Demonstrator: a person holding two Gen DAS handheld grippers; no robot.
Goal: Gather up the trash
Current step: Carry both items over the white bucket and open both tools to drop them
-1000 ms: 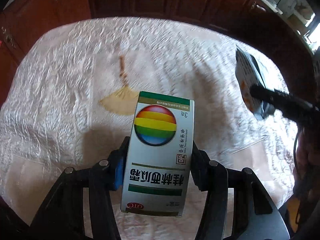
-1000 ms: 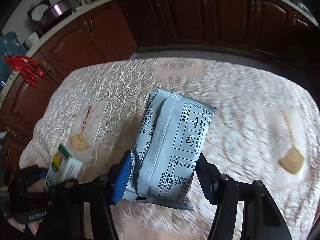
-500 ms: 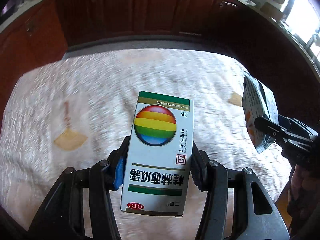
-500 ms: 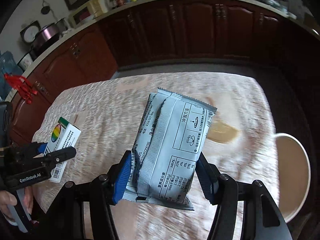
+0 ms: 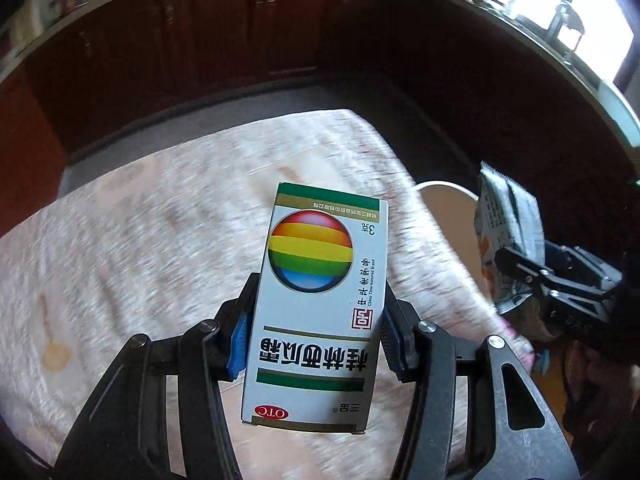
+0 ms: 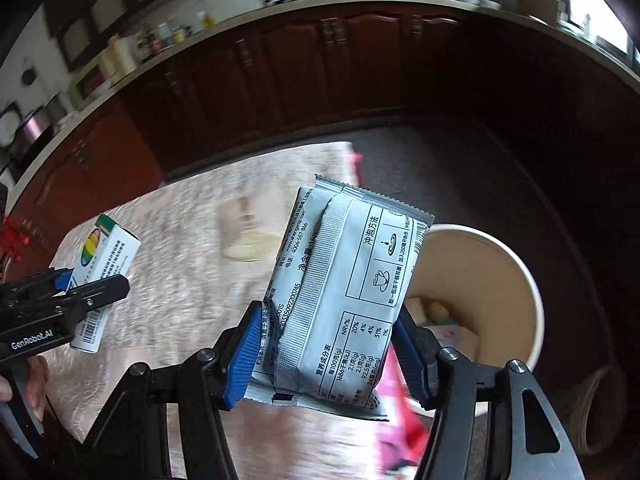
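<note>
My left gripper [image 5: 314, 330] is shut on a white medicine box [image 5: 320, 292] with a rainbow ball and green bands; the box stands up between the blue pads above the table's right part. My right gripper [image 6: 328, 340] is shut on a grey-white snack packet [image 6: 344, 292] with printed tables. Right of and behind that packet stands a cream round bin [image 6: 516, 296], its mouth open with some scraps inside. The left wrist view shows the bin's rim [image 5: 444, 196] beyond the table edge, with the packet [image 5: 508, 232] and the right gripper [image 5: 516, 264] at the right. The box [image 6: 104, 272] shows at the left in the right wrist view.
A table with a pale embossed cloth [image 5: 140, 240] lies below both grippers; its right edge carries a pink fringe [image 6: 396, 432]. Dark wooden cabinets [image 6: 320, 72] ring the room behind, with pots and bottles on the counter. A brown woven basket [image 6: 600, 408] sits on the floor at the right.
Both grippers have swung to the right across the table with their loads still gripped. The cream bin has come into view beside the table's right edge and now looms larger.
</note>
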